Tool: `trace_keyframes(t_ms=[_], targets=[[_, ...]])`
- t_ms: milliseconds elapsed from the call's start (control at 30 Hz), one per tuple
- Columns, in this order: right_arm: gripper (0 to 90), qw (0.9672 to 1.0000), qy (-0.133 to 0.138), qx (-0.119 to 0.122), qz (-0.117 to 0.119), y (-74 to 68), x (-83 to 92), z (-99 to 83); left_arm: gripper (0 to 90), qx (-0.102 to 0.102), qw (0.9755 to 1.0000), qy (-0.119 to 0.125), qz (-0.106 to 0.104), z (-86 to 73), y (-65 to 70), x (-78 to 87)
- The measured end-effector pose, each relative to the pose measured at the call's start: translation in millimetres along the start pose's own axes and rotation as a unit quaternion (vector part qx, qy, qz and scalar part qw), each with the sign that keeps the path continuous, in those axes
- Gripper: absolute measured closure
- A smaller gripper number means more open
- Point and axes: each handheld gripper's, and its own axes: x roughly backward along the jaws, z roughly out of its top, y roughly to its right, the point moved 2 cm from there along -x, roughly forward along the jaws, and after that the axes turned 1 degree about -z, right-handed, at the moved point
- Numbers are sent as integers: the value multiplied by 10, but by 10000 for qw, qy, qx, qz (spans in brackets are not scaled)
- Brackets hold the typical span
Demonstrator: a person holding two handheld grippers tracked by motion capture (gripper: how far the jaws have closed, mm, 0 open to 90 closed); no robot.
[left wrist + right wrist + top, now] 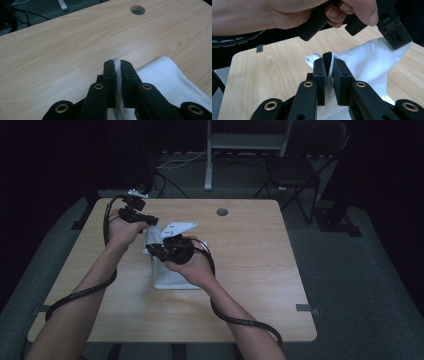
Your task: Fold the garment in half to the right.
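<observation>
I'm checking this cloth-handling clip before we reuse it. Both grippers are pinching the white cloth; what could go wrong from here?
1. The left gripper pinches only a thin edge of the white cloth, so it may slip out.
2. The right gripper holds a small bunched fold; pulling the grippers apart could tug it free.

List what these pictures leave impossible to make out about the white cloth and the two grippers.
- High view: the far part of the white cloth lies behind both hands.
- Left gripper view: the left gripper covers the pinched fold.
- Right gripper view: the cloth's lower part runs behind the right gripper and off the bottom edge.
</observation>
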Motion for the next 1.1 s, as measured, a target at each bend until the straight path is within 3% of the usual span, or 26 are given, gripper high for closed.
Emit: trace_keyframes(t_ms=[1100], targets=[[812, 9999, -17, -92, -116, 105, 148, -119, 838, -36, 10000, 19, -83, 87, 175, -129]])
